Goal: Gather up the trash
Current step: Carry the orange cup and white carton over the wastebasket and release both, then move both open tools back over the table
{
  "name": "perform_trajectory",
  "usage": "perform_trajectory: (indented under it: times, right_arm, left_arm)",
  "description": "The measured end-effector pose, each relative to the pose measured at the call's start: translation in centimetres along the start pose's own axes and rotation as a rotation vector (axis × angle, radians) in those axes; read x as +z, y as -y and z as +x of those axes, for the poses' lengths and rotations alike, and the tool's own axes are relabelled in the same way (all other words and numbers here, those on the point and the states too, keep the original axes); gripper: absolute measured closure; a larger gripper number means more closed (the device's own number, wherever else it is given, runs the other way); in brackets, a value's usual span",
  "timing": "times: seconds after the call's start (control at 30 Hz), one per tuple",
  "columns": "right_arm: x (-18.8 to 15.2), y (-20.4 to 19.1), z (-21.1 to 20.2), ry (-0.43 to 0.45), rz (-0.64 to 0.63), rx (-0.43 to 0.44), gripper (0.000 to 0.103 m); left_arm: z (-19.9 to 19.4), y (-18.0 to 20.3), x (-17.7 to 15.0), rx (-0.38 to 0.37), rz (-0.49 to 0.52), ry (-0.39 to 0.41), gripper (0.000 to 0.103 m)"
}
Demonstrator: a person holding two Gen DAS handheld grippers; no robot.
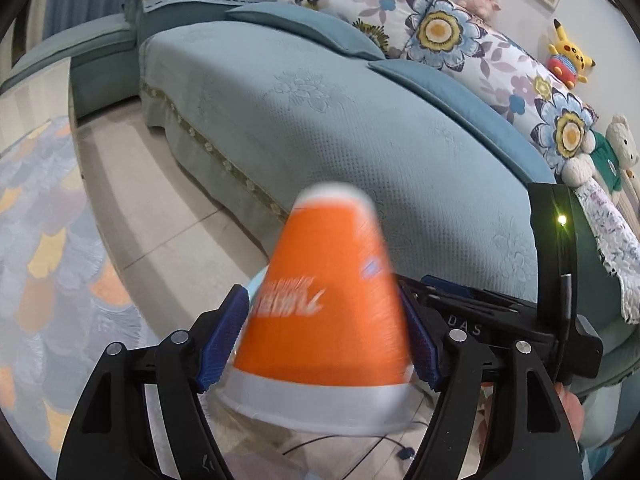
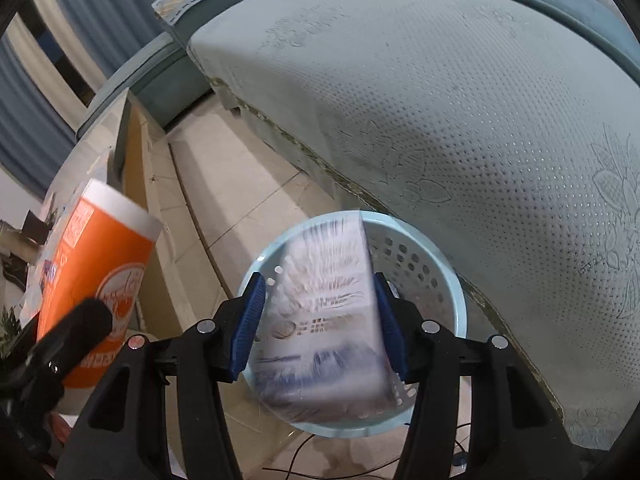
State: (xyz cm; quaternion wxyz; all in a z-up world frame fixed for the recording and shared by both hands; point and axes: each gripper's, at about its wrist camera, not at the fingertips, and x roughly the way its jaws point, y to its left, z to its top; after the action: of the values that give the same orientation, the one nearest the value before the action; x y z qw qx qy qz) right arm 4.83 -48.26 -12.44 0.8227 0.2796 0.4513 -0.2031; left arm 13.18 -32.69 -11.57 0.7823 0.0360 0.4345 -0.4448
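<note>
My left gripper [image 1: 324,332] holds an orange paper cup [image 1: 324,300] between its ribbed blue pads [image 1: 224,336]. The cup is a tapered cone with a white band at its wide mouth, which faces my camera; the narrow base points away, toward the centre of the frame. The pads stand at both flanks of the cup, but motion blur keeps me from telling whether they press on it. White lettering crosses the orange wall, too smeared to read. On the black body at lower right I read "DAS".

My right gripper [image 2: 318,320] is clamped on a white carton [image 2: 324,312], a flat-sided box printed with blue streaks and small dark characters, blurred beyond reading. Both blue pads lie against its sides. The carton sits at centre frame, directly in front of a pale blue plastic basket [image 2: 444,276], round-rimmed with a perforated wall, standing on the beige tiled floor [image 2: 248,196].

Both grippers tilt downward toward the floor. In the right view the cup shows at the left edge with my left gripper's black frame across its lower part.

A teal sofa [image 1: 360,132] with dimpled, flower-embossed fabric fills the upper right of both views. Floral cushions [image 1: 440,28] and plush toys [image 1: 568,56] line its back.
</note>
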Motion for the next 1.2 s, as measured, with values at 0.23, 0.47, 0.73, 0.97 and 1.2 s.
perform_trajectory:
  times: [0.23,0.47,0.73,0.97,1.2]
  right_arm:
    - [-0.2,0.2,-0.7,0.013,0.003,-0.003,0.052]
    - [-0.1,-1.3,-2.3,0.08,-0.008,0.062,0.052]
    - [-1.4,-6.4,-6.6,0.274,-0.148,0.207,0.052]
    - [-4.0,-13.3,-7.6,0.29,-0.304,0.306,0.05]
    - [-5.8,-23.7,-6.0,0.225,-0.459,0.393,0.048]
  left_arm:
    - [-0.6,-0.1,-0.1,-0.029,-0.005,0.01,0.027]
    - [-2.8,-1.2,-0.2,-0.054,-0.02,0.062,0.027]
    - [-11.0,-5.6,-0.4,-0.02,-0.102,0.225,0.027]
    - [-19.8,-12.9,-3.3,0.203,-0.201,0.337,0.025]
    - [-26.9,-22.0,-6.6,0.492,-0.378,0.405,0.022]
